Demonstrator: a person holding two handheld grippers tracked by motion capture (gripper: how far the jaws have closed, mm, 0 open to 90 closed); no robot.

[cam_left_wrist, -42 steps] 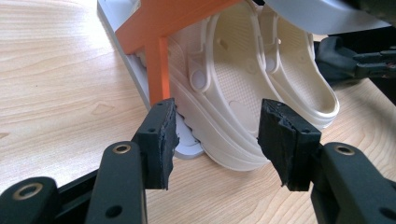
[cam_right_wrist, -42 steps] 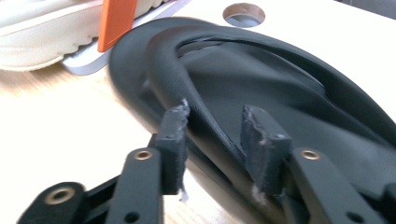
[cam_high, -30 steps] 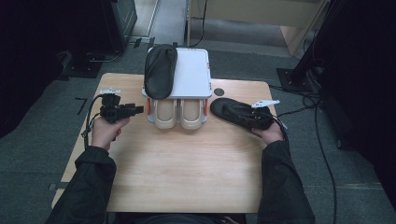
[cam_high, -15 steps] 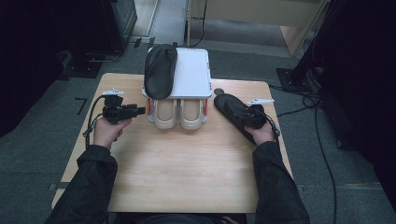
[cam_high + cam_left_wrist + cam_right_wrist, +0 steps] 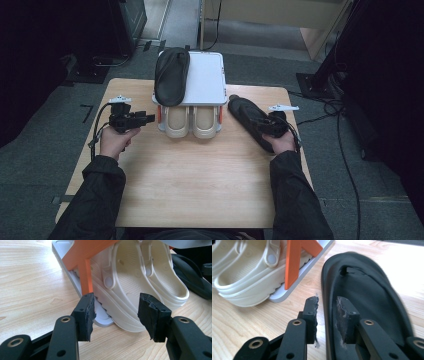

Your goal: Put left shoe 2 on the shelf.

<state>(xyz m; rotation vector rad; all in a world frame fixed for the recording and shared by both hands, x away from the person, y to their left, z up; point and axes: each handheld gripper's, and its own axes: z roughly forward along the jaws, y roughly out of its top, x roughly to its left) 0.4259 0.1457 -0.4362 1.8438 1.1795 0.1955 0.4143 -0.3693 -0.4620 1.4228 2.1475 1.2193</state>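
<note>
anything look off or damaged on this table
Yes. The black foam pads on the right gripper are torn and frayed at the edges, and the left gripper's pads look chewed too. One black slipper lies on the rack's top; its mate lies on the table, its edge between the right jaws.

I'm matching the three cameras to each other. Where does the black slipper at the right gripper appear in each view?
High view: black slipper lies right of centre, beside the rack.
Left gripper view: slipper at the far right edge.
Right gripper view: slipper right of centre, its edge between the jaws.
Shared landmark: cream clogs.
</note>
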